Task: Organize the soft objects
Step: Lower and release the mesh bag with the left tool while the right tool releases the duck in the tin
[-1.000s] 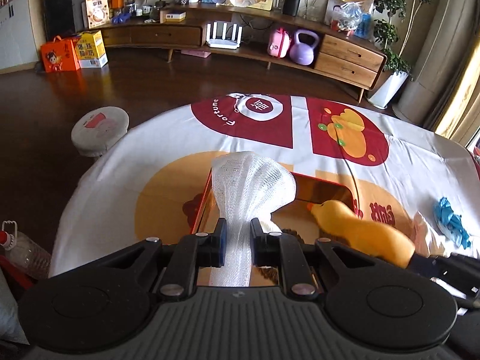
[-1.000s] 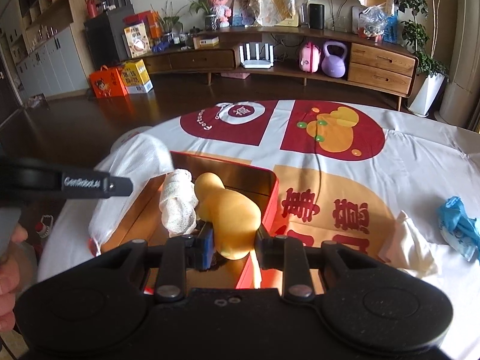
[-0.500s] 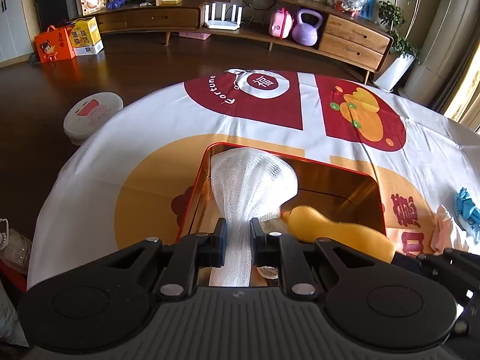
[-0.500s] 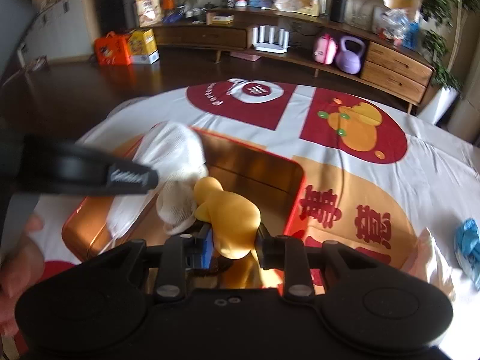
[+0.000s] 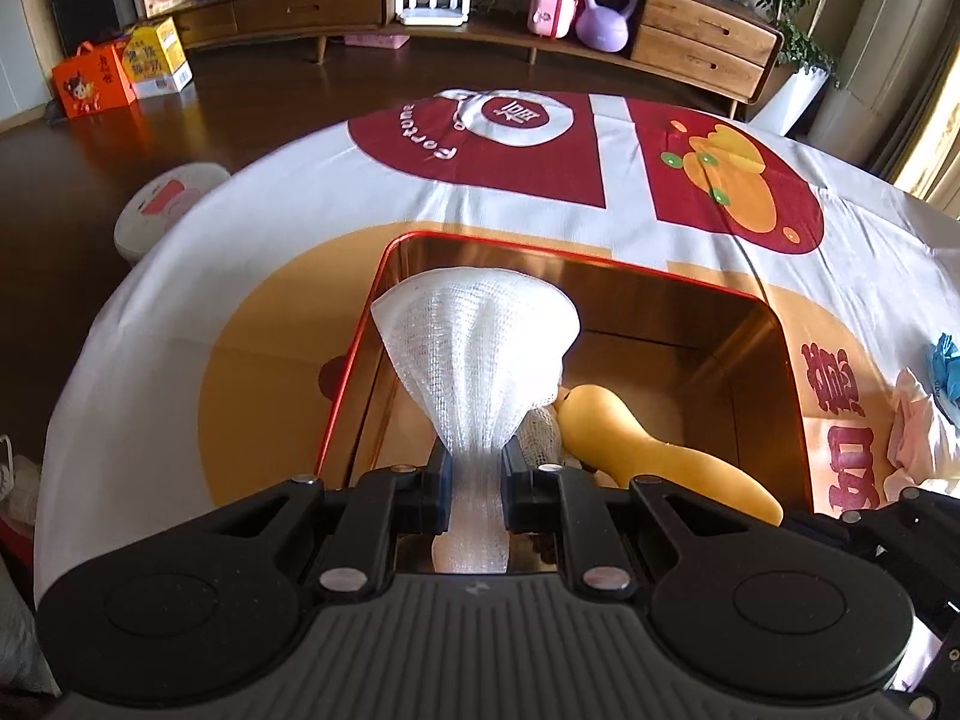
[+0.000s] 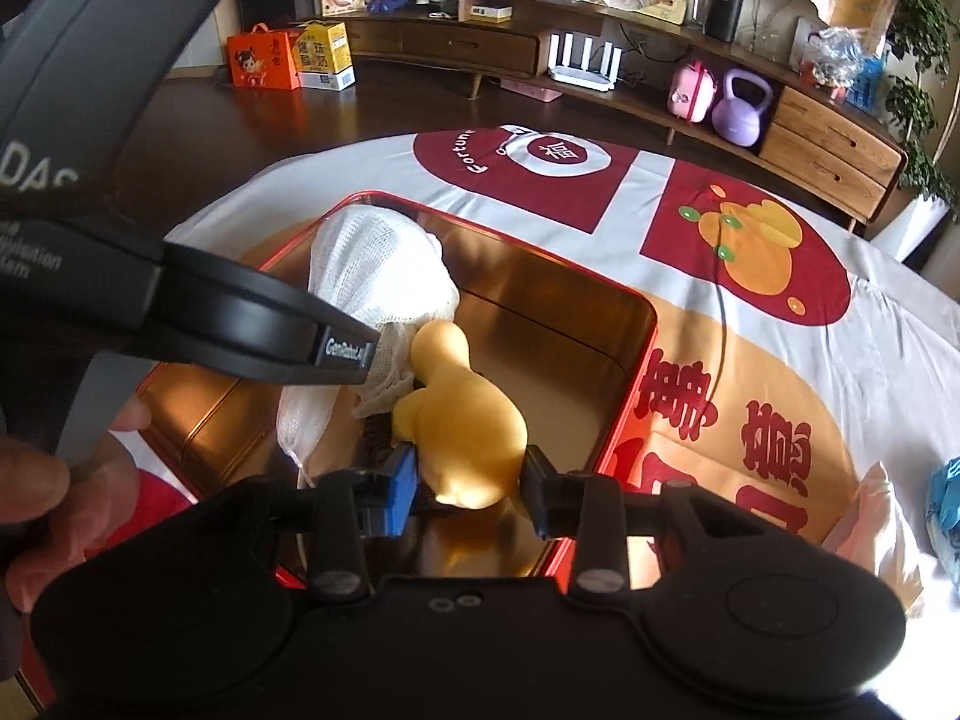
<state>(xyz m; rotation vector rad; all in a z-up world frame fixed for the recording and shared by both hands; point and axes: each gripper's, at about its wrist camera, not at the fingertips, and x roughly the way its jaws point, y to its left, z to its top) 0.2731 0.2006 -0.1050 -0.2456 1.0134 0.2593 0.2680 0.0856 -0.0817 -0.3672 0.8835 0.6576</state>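
Note:
A red tin box [image 5: 774,324] with a gold inside stands on the tablecloth. My left gripper [image 5: 474,468] is shut on the narrow end of a white foam mesh sleeve [image 5: 474,348], which fans out over the box's left side. A yellow soft duck [image 5: 630,450] lies in the box beside it, over a smaller white net piece [image 5: 540,438]. In the right wrist view the right gripper [image 6: 468,480] has the duck [image 6: 468,426] between its jaws; they are opening, the pads still touching its sides. The left gripper's finger [image 6: 345,354] crosses in front of the mesh sleeve [image 6: 372,264].
On the cloth to the right lie a pale crumpled cloth [image 6: 888,516] and a blue crumpled item [image 6: 945,498]. A person's hand [image 6: 36,480] holds the left gripper. A white round stool [image 5: 162,204] stands off the table's left edge.
Both grippers have sunk toward the box. The mesh sleeve and the duck now sit lower inside it, and the right jaws stand slightly wider around the duck.

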